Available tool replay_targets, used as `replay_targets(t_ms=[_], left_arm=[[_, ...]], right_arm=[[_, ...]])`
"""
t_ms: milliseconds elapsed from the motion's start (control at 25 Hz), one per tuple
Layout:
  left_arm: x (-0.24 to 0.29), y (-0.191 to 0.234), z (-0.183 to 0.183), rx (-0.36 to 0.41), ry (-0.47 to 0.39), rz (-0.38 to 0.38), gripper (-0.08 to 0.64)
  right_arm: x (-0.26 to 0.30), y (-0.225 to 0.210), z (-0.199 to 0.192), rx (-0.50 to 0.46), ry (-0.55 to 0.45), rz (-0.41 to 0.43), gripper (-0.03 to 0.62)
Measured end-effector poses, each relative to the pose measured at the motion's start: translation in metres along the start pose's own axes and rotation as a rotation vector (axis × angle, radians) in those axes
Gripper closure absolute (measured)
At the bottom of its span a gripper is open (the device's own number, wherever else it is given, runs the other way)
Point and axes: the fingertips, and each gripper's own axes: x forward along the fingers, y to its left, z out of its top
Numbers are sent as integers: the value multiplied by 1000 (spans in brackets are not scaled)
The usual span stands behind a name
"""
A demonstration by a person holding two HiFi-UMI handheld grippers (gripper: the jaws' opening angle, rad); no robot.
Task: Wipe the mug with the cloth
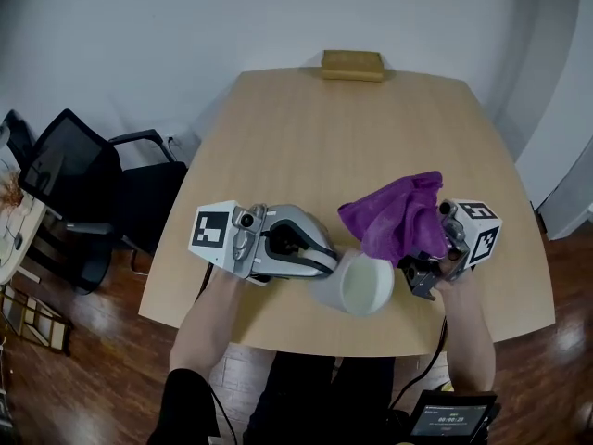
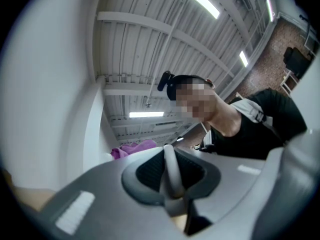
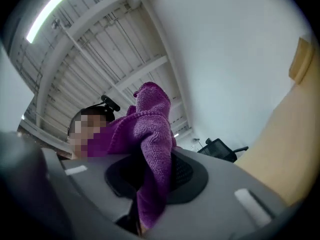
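Note:
A white mug (image 1: 359,286) is held tilted over the near edge of the table, its mouth facing up toward me. My left gripper (image 1: 324,262) is shut on it; in the left gripper view a white wall of the mug (image 2: 170,170) stands pinched between the jaws. My right gripper (image 1: 419,253) is shut on a purple cloth (image 1: 394,213), which bunches up just right of the mug and hangs against its rim. The right gripper view has the cloth (image 3: 150,144) draped between the jaws. A bit of the cloth (image 2: 132,148) also shows in the left gripper view.
The light wooden table (image 1: 306,146) carries a tan block (image 1: 352,65) at its far edge. A black office chair (image 1: 83,188) stands left of the table on the wooden floor. A small screen device (image 1: 449,420) sits at the person's waist.

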Motion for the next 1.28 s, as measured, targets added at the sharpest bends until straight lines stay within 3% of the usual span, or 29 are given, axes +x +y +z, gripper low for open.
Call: replay_targets(t_ms=[120, 200, 280, 360, 440, 520, 600, 720, 840, 920, 1080, 1200, 1280], left_arm=[[8, -7, -4, -5, 15, -31, 480], [13, -11, -10, -10, 40, -50, 477], [17, -12, -16, -16, 62, -60, 472], [17, -11, -19, -25, 61, -53, 480], [15, -10, -19, -54, 29, -50, 482], [12, -7, -18, -95, -9, -54, 482], [12, -4, -19, -142, -31, -58, 482], [15, -4, -25, -207, -35, -84, 482], [18, -7, -25, -234, -48, -109, 482], [19, -3, -15, -243, -110, -89, 480], [7, 22, 15, -267, -311, 15, 476], [-36, 63, 31, -305, -530, 220, 480], [-83, 96, 23, -409, -734, 410, 480]], right_arm=[[6, -15, -29, 106, 72, -21, 520], [7, -32, -54, 137, 165, -95, 520], [5, -49, -72, 102, 271, -203, 521], [-2, -55, -68, 29, 293, -275, 520], [-6, -42, -42, -56, 199, -238, 520], [-6, -12, -10, -142, 67, -110, 520], [-3, 11, 5, -194, 7, -11, 520], [13, 9, -16, -171, 95, 15, 520], [23, -3, -37, -33, 137, 41, 518], [19, -11, -40, -8, 138, 13, 518], [5, -42, -52, -10, 196, -160, 520], [-11, -82, -64, -11, 279, -407, 518], [-28, -102, -64, -18, 286, -543, 518]])
